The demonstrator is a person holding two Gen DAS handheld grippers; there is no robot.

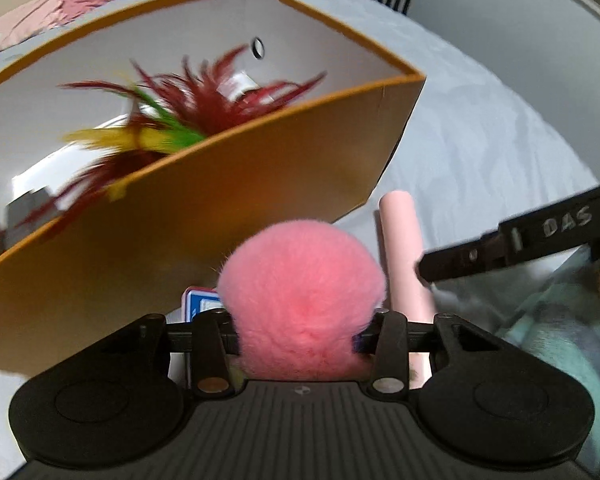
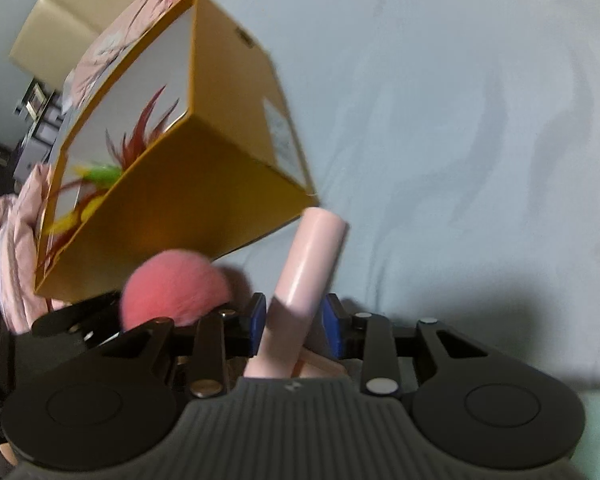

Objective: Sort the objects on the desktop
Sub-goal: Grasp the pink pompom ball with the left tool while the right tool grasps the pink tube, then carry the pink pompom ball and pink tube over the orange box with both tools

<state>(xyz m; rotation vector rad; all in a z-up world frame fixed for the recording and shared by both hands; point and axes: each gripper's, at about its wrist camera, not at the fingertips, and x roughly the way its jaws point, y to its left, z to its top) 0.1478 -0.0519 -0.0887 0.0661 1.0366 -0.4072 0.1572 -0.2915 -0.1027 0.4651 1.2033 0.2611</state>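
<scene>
The left tool pinches a fluffy pink ball, round and soft, low beside the orange box. The right tool has a smooth pink tube between its blue pads, which look pressed on it. The stiff box already holds red, green and yellow feathers. To do this well, lift the ball over the box wall, then let go gently. Everything sits on a wrinkly pale sheet.

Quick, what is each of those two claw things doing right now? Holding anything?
Left gripper: closed on the fluffy pink pom-pom.
Right gripper: the pale pink tube sits between its blue pads; a firm grip cannot be told.
</scene>
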